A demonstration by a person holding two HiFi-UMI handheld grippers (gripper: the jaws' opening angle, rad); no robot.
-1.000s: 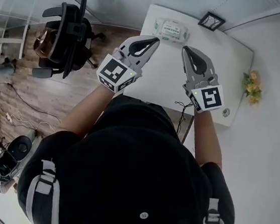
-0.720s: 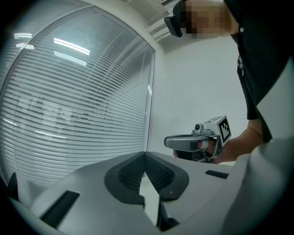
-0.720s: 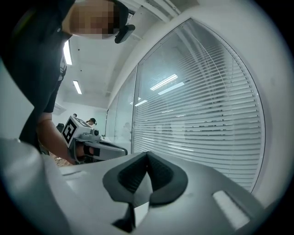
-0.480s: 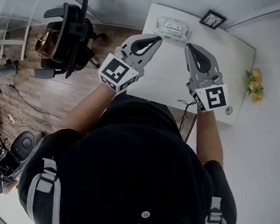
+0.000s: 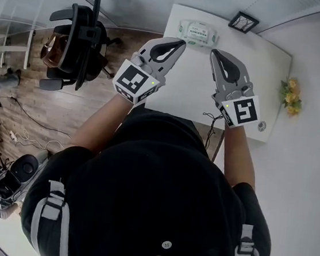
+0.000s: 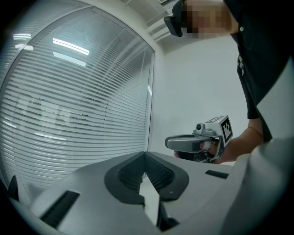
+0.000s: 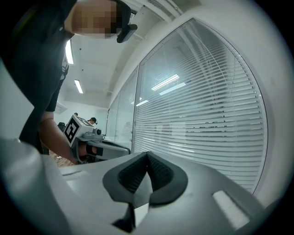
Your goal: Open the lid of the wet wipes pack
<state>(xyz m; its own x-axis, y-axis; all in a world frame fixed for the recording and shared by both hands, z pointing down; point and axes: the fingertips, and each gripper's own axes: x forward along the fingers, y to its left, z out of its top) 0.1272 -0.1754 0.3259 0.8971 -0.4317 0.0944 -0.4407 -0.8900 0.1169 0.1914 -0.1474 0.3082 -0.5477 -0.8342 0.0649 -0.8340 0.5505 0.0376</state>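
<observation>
A person in a black top stands at a white rectangular table (image 5: 253, 72), holding a grey two-jaw gripper in each hand. Both grippers are held level above the near part of the table, side by side but apart, tips pointing toward the far edge.

The left gripper (image 5: 179, 43) has its jaws pressed together with nothing between them. The right gripper (image 5: 214, 53) is the same, with its jaws closed and empty.

A soft white and pale green wet wipes pack (image 5: 197, 32) lies flat at the far edge of the table. It sits just beyond the two gripper tips and roughly between them, and neither touches it. It is too small to tell how the lid sits.

A small dark picture frame (image 5: 242, 22) stands near the far right corner, and a bunch of yellow flowers (image 5: 289, 100) sits off the right edge. A black office chair (image 5: 79, 33) stands on the wooden floor (image 5: 46, 110) to the left. Horizontal window blinds (image 6: 69, 114) fill the wall behind.
</observation>
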